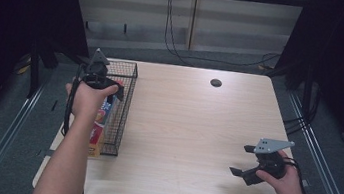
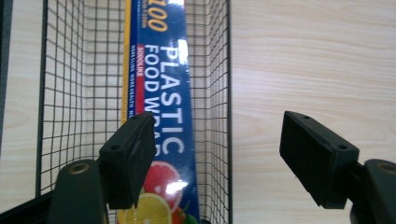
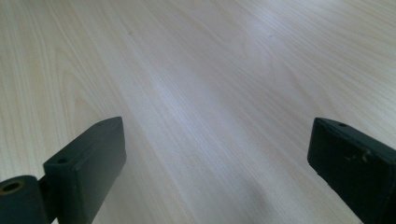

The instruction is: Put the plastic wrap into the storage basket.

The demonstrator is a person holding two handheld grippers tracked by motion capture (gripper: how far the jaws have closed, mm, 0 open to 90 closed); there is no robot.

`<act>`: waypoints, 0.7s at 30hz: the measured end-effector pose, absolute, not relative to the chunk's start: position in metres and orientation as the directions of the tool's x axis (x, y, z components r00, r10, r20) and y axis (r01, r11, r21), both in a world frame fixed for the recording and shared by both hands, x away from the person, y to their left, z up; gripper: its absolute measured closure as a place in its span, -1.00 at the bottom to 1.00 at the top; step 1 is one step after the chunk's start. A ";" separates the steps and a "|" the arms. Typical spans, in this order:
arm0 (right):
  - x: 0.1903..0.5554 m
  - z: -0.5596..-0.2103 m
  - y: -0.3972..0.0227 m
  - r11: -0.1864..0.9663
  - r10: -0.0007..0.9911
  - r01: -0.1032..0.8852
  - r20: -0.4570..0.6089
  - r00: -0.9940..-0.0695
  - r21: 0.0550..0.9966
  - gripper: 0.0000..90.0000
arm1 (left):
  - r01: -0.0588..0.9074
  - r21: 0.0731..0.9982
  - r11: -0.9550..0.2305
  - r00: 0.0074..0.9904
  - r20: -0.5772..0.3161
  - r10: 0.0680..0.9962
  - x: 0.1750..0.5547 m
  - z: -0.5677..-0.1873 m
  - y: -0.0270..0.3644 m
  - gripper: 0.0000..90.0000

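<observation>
The left gripper [image 1: 110, 88] is hovering with fingers apart over the plastic wrap box [image 2: 161, 93] lying in the wire basket [image 1: 126, 106] at the worktop's [image 1: 191, 130] nine o'clock edge, seemingly just placed, so withdrawing likely comes next, while the right gripper [image 1: 244, 161] is idling with fingers spread near five o'clock.

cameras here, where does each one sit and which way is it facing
High view: fixed above the person's side, looking forward and down on the table; both forearms, left claw and right claw show.
Left gripper view: rides the left claw, looking down into the wire basket at the plastic food wrap box; its two jaws show.
Right gripper view: rides the right claw, facing bare tabletop; its two jaws show.
Shared: high and left gripper views both show basket and box.
</observation>
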State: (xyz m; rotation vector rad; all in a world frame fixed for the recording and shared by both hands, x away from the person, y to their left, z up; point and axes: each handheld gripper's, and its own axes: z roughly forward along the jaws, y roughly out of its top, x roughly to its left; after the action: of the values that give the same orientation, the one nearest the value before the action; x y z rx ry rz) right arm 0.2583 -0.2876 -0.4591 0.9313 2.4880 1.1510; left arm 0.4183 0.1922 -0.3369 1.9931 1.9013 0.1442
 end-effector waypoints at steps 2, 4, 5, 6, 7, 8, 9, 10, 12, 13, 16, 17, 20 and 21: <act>0.258 -0.459 -0.287 0.487 0.636 0.444 0.043 -0.771 0.752 -0.90 | 0.938 0.346 -0.022 0.094 -0.194 0.976 0.417 -0.336 0.189 -0.43; 0.258 -0.459 -0.287 0.487 0.637 0.444 0.042 -0.770 0.752 -0.90 | 0.934 0.356 -0.029 0.109 -0.206 0.972 0.415 -0.334 0.184 -0.45; 0.258 -0.459 -0.287 0.487 0.636 0.443 0.042 -0.770 0.753 -0.90 | 0.935 0.354 -0.037 0.117 -0.208 0.971 0.415 -0.333 0.183 -0.45; 0.259 -0.459 -0.287 0.486 0.637 0.444 0.042 -0.770 0.753 -0.90 | 0.935 0.354 -0.037 0.117 -0.208 0.971 0.415 -0.333 0.183 -0.47; 0.259 -0.459 -0.286 0.488 0.638 0.445 0.041 -0.769 0.751 -0.90 | 0.930 0.365 -0.038 0.125 -0.218 0.968 0.413 -0.332 0.180 -0.48; 0.259 -0.459 -0.286 0.488 0.638 0.445 0.041 -0.769 0.751 -0.90 | 0.930 0.365 -0.038 0.125 -0.218 0.968 0.413 -0.332 0.180 -0.49; 0.259 -0.459 -0.286 0.489 0.637 0.444 0.040 -0.770 0.751 -0.90 | 0.930 0.366 -0.043 0.132 -0.223 0.966 0.413 -0.332 0.178 -0.50; 0.258 -0.459 -0.286 0.488 0.638 0.446 0.042 -0.769 0.750 -0.90 | 0.928 0.370 -0.040 0.133 -0.227 0.965 0.412 -0.332 0.176 -0.52; 0.258 -0.459 -0.286 0.489 0.637 0.445 0.041 -0.770 0.750 -0.90 | 0.928 0.370 -0.040 0.138 -0.242 0.960 0.412 -0.332 0.174 -0.54; 0.258 -0.458 -0.286 0.488 0.637 0.445 0.042 -0.770 0.751 -0.90 | 0.928 0.371 -0.046 0.145 -0.243 0.959 0.411 -0.331 0.173 -0.55; 0.258 -0.458 -0.286 0.489 0.637 0.446 0.042 -0.769 0.750 -0.90 | 0.923 0.381 -0.058 0.162 -0.248 0.955 0.410 -0.332 0.167 -0.57; 0.258 -0.458 -0.286 0.491 0.635 0.444 0.041 -0.771 0.750 -0.90 | 0.923 0.381 -0.058 0.162 -0.248 0.955 0.410 -0.332 0.167 -0.57; 0.258 -0.458 -0.286 0.491 0.634 0.442 0.040 -0.772 0.751 -0.90 | 0.914 0.397 -0.085 0.194 -0.244 0.950 0.407 -0.330 0.159 -0.59; 0.258 -0.458 -0.286 0.491 0.635 0.441 0.038 -0.772 0.751 -0.90 | 0.912 0.400 -0.092 0.204 -0.246 0.948 0.407 -0.330 0.157 -0.59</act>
State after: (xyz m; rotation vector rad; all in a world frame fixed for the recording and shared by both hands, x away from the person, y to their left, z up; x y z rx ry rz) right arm 0.2580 -0.2858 -0.4579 0.9175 2.4933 1.1504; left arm 0.4066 0.1567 -0.3298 2.0212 1.7247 0.1022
